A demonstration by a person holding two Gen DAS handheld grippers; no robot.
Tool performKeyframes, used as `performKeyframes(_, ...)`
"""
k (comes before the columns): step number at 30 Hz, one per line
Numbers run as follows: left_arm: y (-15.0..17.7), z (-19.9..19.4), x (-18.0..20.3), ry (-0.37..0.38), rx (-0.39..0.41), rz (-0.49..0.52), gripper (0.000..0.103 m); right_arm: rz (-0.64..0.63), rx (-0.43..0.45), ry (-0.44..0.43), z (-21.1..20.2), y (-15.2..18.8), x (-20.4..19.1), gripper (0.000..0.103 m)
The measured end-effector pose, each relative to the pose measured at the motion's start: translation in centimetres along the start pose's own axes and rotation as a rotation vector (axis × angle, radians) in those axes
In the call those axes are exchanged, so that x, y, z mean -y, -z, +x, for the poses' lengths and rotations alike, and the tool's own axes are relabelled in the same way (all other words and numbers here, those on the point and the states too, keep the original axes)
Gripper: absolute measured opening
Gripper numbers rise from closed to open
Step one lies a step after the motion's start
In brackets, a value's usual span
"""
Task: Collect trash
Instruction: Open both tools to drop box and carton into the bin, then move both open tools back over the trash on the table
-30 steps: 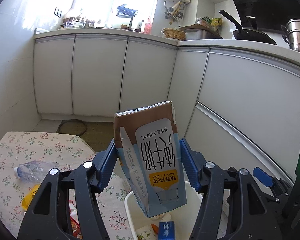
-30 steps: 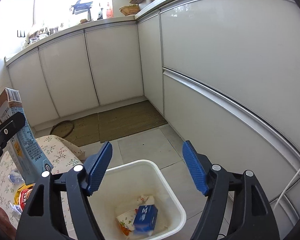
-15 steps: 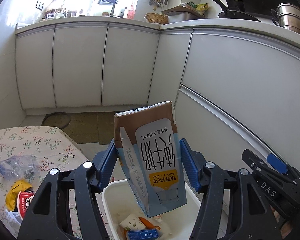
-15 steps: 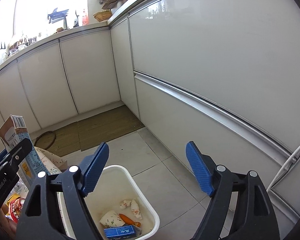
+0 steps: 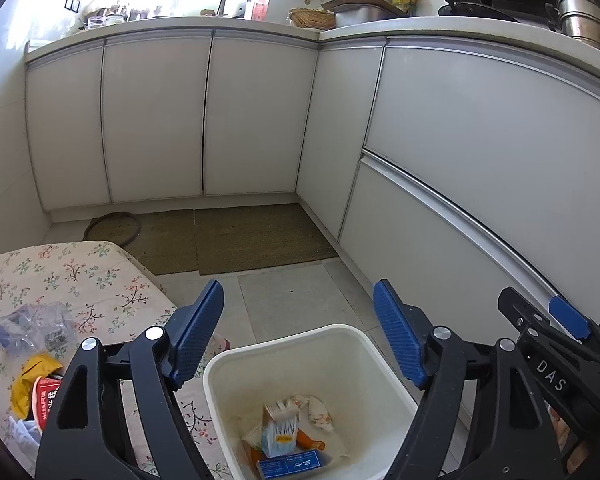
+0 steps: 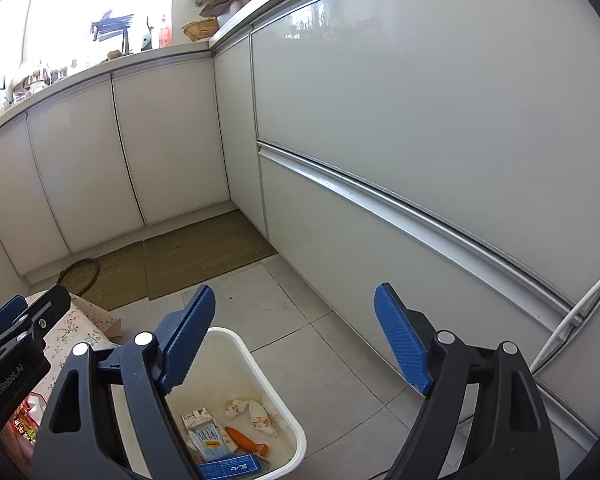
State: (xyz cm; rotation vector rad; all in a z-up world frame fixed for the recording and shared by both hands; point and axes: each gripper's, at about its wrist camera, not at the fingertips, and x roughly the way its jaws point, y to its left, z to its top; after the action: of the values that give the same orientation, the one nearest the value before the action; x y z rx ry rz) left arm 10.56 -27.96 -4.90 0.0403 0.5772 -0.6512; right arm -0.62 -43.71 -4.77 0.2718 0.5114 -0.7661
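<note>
The brown-and-blue milk carton [image 5: 280, 428] lies inside the white bin [image 5: 284, 336] on the floor, among a blue box [image 5: 290, 462], an orange scrap [image 6: 246, 438] and crumpled tissue [image 5: 316, 412]. My left gripper [image 5: 298, 300] hangs above the bin, its jaws opening with nothing between them. My right gripper [image 6: 294, 300] is over the bin's [image 6: 260, 356] right side; its jaws are opening too and hold nothing. The carton [image 6: 204, 432] also shows in the right wrist view.
A floral-cloth table [image 5: 100, 280] at the left holds a crushed clear bottle [image 5: 36, 330], a yellow wrapper [image 5: 32, 376] and a red packet [image 5: 48, 396]. White cabinets [image 5: 480, 200] wall in the back and right. Brown mats [image 5: 240, 236] lie on the tiled floor. A white cable [image 6: 572, 316] hangs at the right.
The left jaws have spread and the milk carton has dropped from them into the bin. The right jaws stand slightly wider. Both views have swung a little toward the cabinets.
</note>
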Motion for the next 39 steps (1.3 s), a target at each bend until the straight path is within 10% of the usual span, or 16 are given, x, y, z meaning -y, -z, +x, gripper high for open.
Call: performKeyframes(39,-0.7,-8.5,-16.2,-0.358,0.017,-0.222,0.088,-0.203,0.066,-0.168,-6.0,1.7,-17.6,0.093)
